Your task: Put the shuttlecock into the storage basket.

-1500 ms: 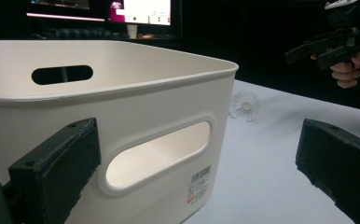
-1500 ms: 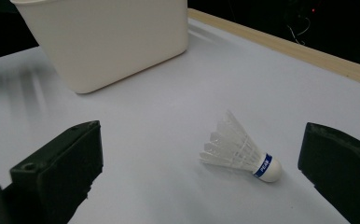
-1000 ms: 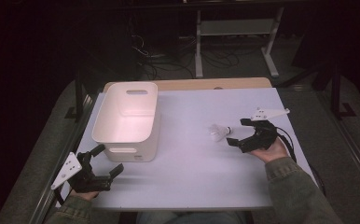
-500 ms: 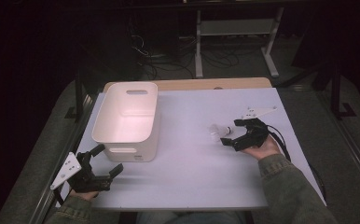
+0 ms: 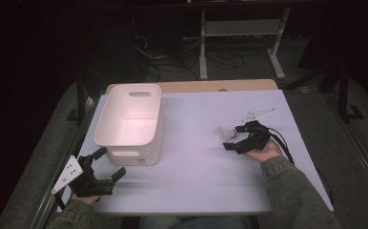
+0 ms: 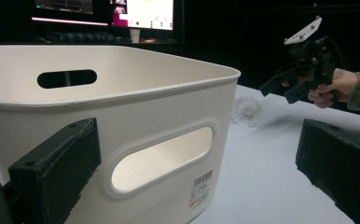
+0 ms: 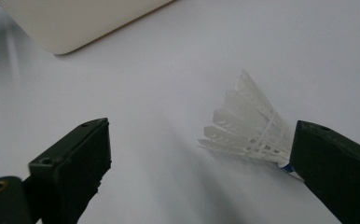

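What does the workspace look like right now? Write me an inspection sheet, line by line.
Surface: pale table top, bare apart from the items below.
Job's things: white shuttlecock lying on its side; white bin upright, nothing seen inside.
Clutter: nothing seen.
Grippers: right gripper at the shuttlecock, jaws just closing a little, pads not yet pressing it; left gripper open near the bin's front corner, holding nothing.
Cables: black cable trailing from the right gripper; more on the floor behind.
Surroundings: dark room, metal stand beyond the table, lit screens.

Bare tabletop (image 5: pixel 191 167) between the two tongs; white bin (image 5: pixel 130 123) the sole obstacle, at left.
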Motion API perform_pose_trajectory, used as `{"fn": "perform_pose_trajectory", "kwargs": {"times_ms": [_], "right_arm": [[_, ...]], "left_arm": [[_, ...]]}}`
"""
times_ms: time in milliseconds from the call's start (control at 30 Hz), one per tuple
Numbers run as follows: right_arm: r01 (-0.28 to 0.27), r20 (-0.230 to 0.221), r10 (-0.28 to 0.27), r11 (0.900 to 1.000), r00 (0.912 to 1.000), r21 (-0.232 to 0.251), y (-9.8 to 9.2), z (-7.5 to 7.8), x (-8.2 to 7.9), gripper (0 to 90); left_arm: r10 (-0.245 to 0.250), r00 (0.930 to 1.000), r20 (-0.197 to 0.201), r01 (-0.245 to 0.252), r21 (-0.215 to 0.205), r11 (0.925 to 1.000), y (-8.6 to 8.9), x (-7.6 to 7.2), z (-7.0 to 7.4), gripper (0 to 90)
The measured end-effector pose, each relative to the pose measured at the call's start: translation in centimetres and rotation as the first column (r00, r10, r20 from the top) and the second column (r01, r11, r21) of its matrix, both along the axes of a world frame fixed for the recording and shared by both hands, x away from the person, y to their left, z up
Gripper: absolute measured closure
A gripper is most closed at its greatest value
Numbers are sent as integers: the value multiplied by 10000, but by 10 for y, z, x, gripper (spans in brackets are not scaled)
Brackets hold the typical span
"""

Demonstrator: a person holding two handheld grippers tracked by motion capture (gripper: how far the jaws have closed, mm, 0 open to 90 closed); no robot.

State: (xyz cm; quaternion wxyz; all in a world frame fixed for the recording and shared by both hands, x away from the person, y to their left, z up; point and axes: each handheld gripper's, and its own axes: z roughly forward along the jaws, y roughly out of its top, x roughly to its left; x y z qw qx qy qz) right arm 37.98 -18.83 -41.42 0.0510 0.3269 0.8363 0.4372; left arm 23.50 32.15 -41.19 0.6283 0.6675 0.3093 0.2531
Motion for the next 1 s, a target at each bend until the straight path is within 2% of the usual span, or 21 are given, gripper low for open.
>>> {"fn": "perform_pose_trajectory", "kwargs": {"times_ms": [233, 600, 667, 700, 867, 967, 1000], "right_arm": [[-165, -210, 164, 9998, 9996, -56, 1, -4, 2, 102], [-426, -944, 428, 9991, 9946, 39, 2, -10, 6, 194], [-483, -941, 483, 9988, 9944, 19, 2, -10, 6, 209], [-637, -1040, 631, 9980, 9926, -26, 2, -11, 6, 256], [-762, -1164, 739, 9970, 9905, -153, 4, -12, 6, 342], [-786, -1147, 746, 9964, 9906, -310, 5, -14, 7, 489], [-786, -1147, 746, 9964, 9906, -310, 5, -14, 7, 489]], "left_arm": [[-2, 10000, 3, 2, -3, 10000, 0, 0, 0, 0], [-45, 10000, 81, 45, -78, 10000, -1, 0, 0, 0], [-62, 10000, 65, 63, -97, 9999, -1, 0, 0, 0], [-89, 9999, 50, 89, -30, 10000, -1, 0, 0, 0], [-59, 10000, 46, 59, 11, 10000, 0, 0, 0, 0], [-73, 10000, 48, 73, -73, 9999, -1, 0, 0, 0], [-90, 9999, 63, 90, -21, 10000, -1, 0, 0, 0]]}}
